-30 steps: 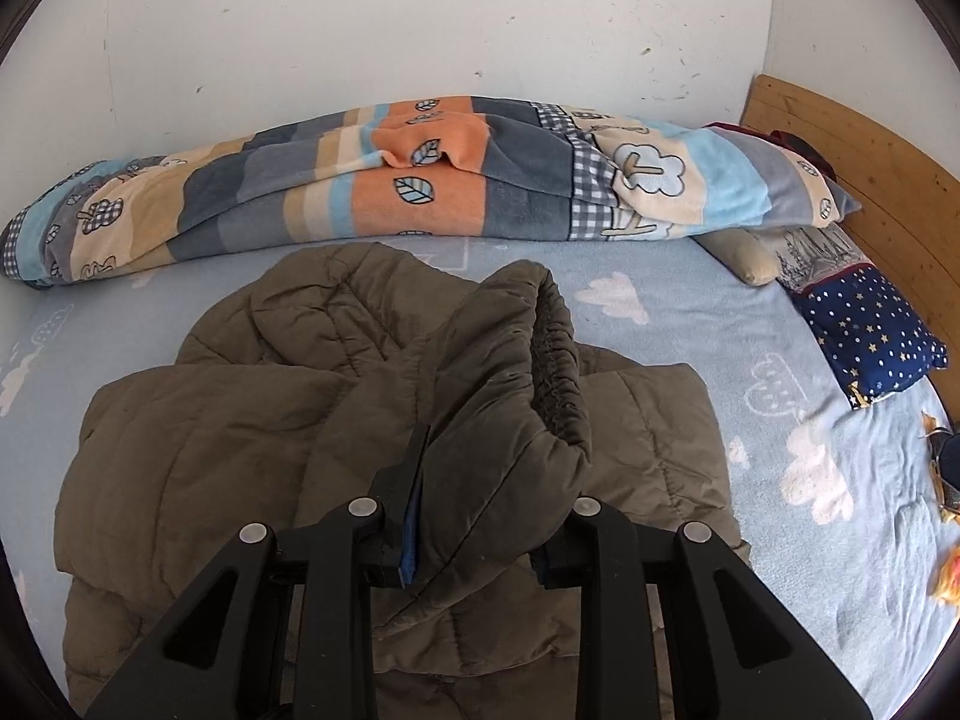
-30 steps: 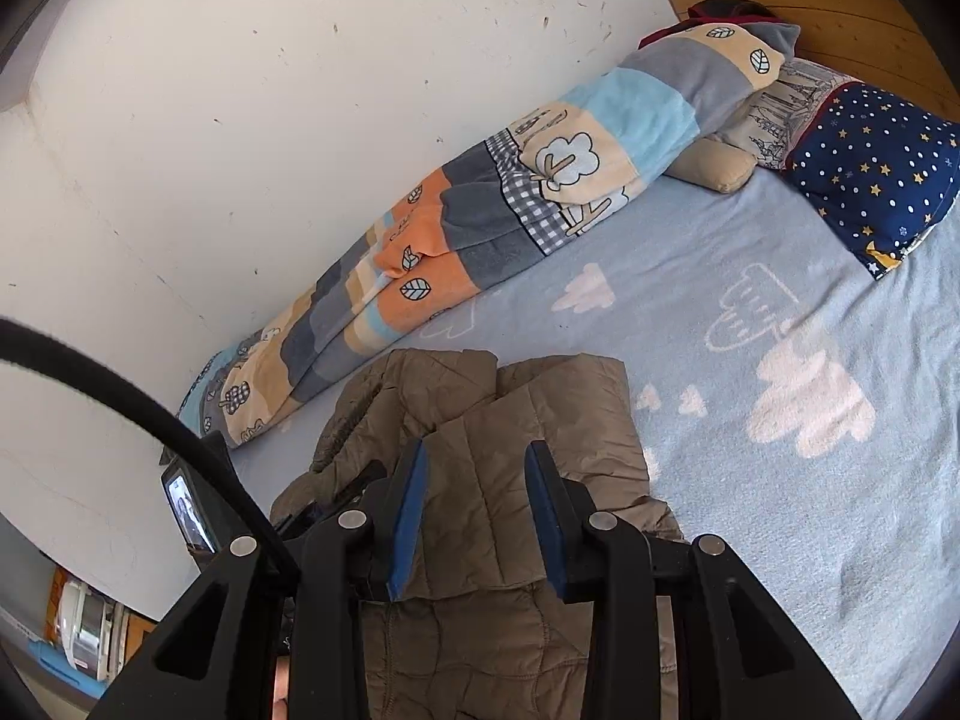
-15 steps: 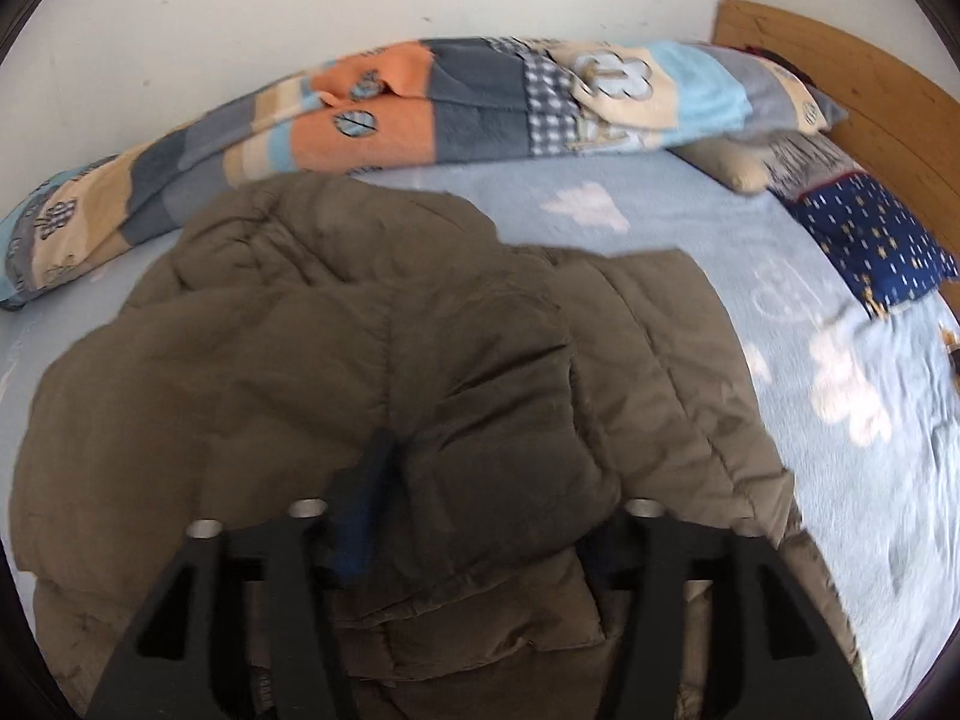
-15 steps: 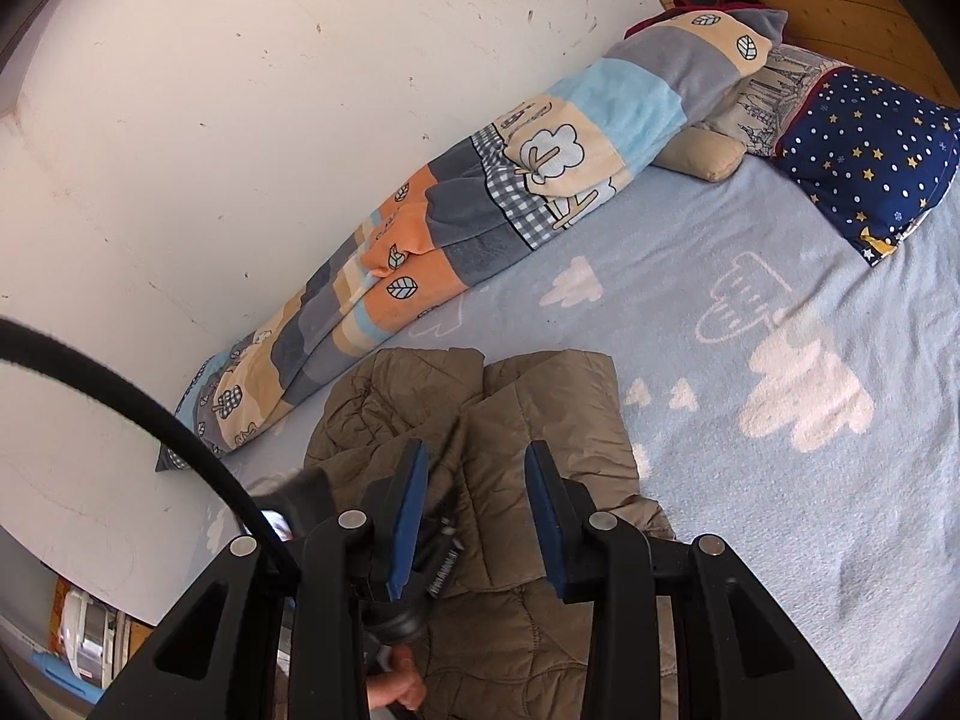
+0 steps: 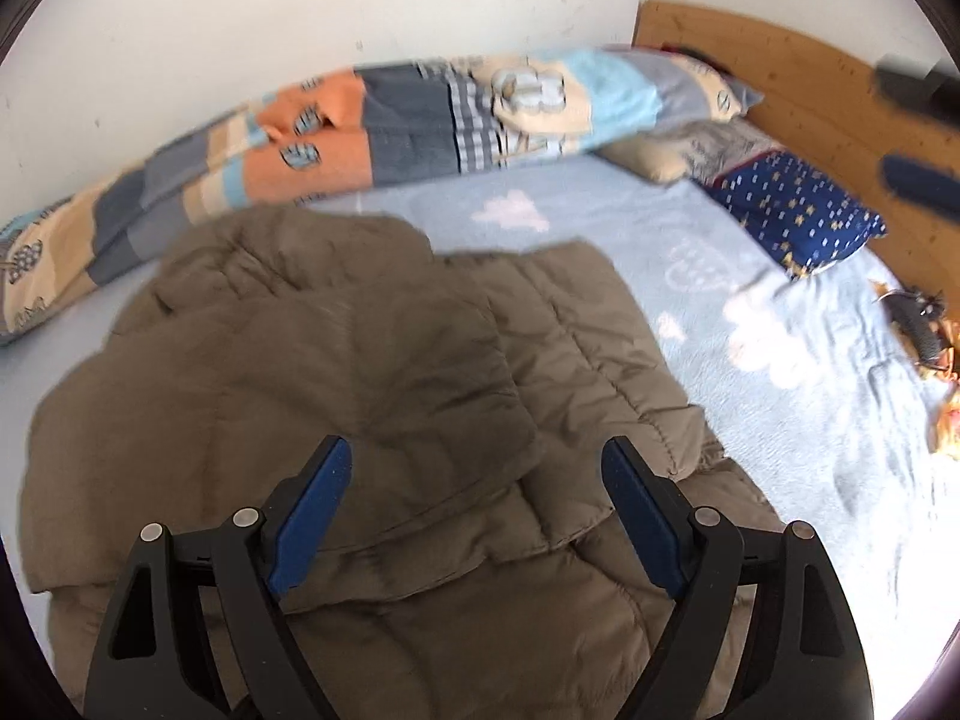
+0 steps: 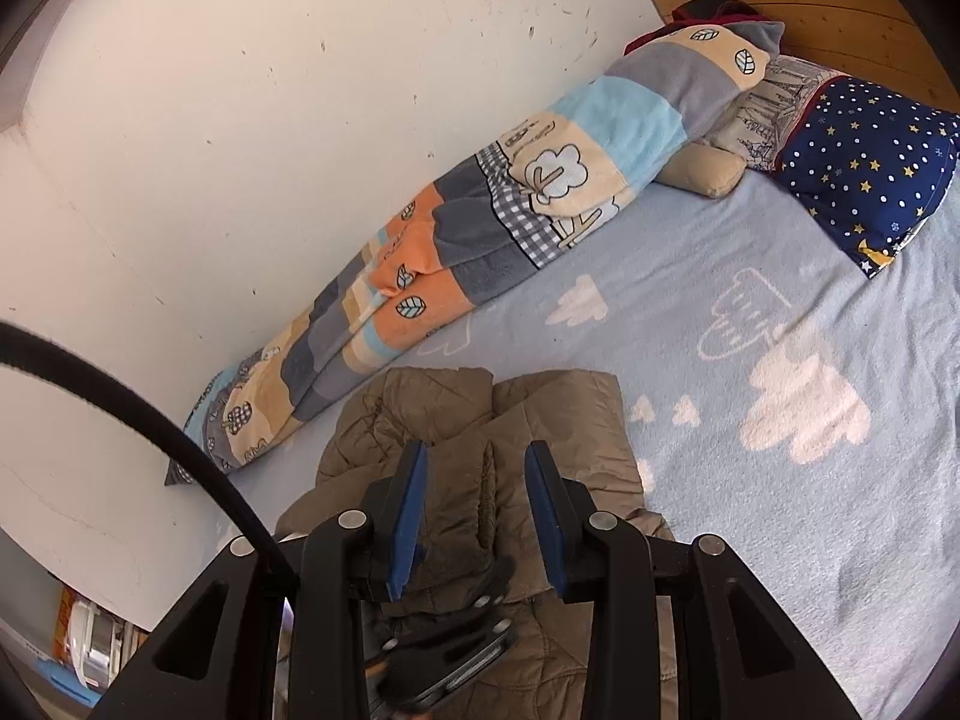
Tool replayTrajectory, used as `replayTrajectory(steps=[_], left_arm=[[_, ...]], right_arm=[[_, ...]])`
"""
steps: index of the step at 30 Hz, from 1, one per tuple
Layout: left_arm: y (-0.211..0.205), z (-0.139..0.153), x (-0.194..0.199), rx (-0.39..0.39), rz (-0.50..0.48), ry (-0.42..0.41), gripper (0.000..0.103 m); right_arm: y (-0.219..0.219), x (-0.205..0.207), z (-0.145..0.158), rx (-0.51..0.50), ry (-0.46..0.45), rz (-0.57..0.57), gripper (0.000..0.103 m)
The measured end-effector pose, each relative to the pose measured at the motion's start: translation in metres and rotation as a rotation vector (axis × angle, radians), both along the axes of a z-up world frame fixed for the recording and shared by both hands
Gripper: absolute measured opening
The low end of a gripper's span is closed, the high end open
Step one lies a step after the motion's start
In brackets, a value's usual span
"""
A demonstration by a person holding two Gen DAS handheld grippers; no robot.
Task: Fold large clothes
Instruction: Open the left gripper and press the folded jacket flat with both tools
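Blue pads on your left gripper (image 5: 474,480) sit wide apart; the jaws have just been opening and nothing is pinched between them. They hang over the jacket (image 5: 336,372), right above the sleeve flap folded across its middle.

Your right gripper (image 6: 477,501) has its jaws only partly apart, hovering over the jacket's (image 6: 564,420) near end. Fabric shows in the gap between them, but the pads don't seem to press on anything, so it's holding nothing. Below it in that view you can see the blurry black body of the other gripper.

That olive, quilted jacket lies bunched and partly folded on the bed (image 5: 798,432), on a light blue sheet with white clouds. Behind it, along the wall (image 6: 240,120), there's a rolled patchwork blanket (image 6: 540,204) in orange, grey, cream and light blue. Over by the wooden headboard (image 5: 798,78) sits a navy star pillow (image 6: 864,174), with a grey printed one just behind it. Some small dark and orange stuff lies at the bed's right edge in the left view; too blurry to tell what.
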State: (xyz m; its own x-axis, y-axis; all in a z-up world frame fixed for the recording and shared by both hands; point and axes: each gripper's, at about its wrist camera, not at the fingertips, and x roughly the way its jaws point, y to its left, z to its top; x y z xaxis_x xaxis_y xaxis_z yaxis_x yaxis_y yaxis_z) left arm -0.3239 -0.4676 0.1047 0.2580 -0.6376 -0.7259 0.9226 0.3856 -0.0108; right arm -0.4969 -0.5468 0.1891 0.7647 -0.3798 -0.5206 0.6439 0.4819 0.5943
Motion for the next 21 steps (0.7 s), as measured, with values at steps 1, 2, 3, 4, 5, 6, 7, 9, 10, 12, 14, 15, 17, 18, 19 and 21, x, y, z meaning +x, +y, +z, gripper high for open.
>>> replayTrajectory(steps=[1,2,3,4,5,6,7,9,10,12,14,15,17,18,19,21], left_arm=[[0.007,0.007,0.003,-0.013,0.005,-0.007,0.084],[0.015,0.014,0.008,-0.027,0.011,-0.017,0.084],[0.025,0.021,0.014,-0.042,0.027,-0.033,0.084],[0.036,0.028,0.023,-0.053,0.044,-0.045,0.084],[0.047,0.035,0.033,-0.061,0.058,-0.05,0.084],[0.056,0.04,0.041,-0.062,0.071,-0.054,0.084],[0.068,0.044,0.053,-0.057,0.096,-0.065,0.085],[0.09,0.048,0.079,-0.047,0.142,-0.078,0.085],[0.1,0.048,0.091,-0.038,0.167,-0.083,0.085],[0.124,0.042,0.121,-0.021,0.241,-0.098,0.085],[0.147,0.031,0.151,-0.03,0.324,-0.07,0.084],[0.158,0.026,0.163,-0.046,0.359,-0.047,0.084],[0.179,0.01,0.188,-0.089,0.438,0.026,0.084],[0.183,0.004,0.198,-0.091,0.464,0.055,0.084],[0.185,-0.003,0.209,-0.085,0.489,0.091,0.084],[0.188,-0.012,0.225,-0.08,0.521,0.146,0.084]], right_arm=[[-0.001,-0.002,0.001,0.0,-0.004,-0.005,0.037],[-0.001,-0.003,0.001,0.001,-0.006,-0.01,0.037],[-0.002,-0.004,0.001,0.002,-0.005,-0.013,0.037],[-0.002,-0.004,0.0,0.005,-0.001,-0.016,0.037],[-0.002,-0.003,-0.001,0.007,0.002,-0.017,0.037],[-0.002,-0.001,-0.003,0.01,0.008,-0.013,0.037],[-0.002,0.002,-0.004,0.01,0.017,-0.005,0.037],[0.001,0.009,-0.008,0.008,0.036,0.012,0.037],[0.002,0.013,-0.01,0.008,0.045,0.023,0.037],[0.006,0.027,-0.017,0.004,0.068,0.058,0.037],[0.012,0.041,-0.025,-0.004,0.095,0.091,0.037],[0.016,0.051,-0.029,-0.011,0.11,0.114,0.037],[0.023,0.068,-0.038,-0.026,0.138,0.155,0.036],[0.026,0.076,-0.043,-0.033,0.159,0.167,0.035],[0.031,0.087,-0.049,-0.039,0.183,0.188,0.031],[0.036,0.101,-0.056,-0.051,0.201,0.22,0.027]])
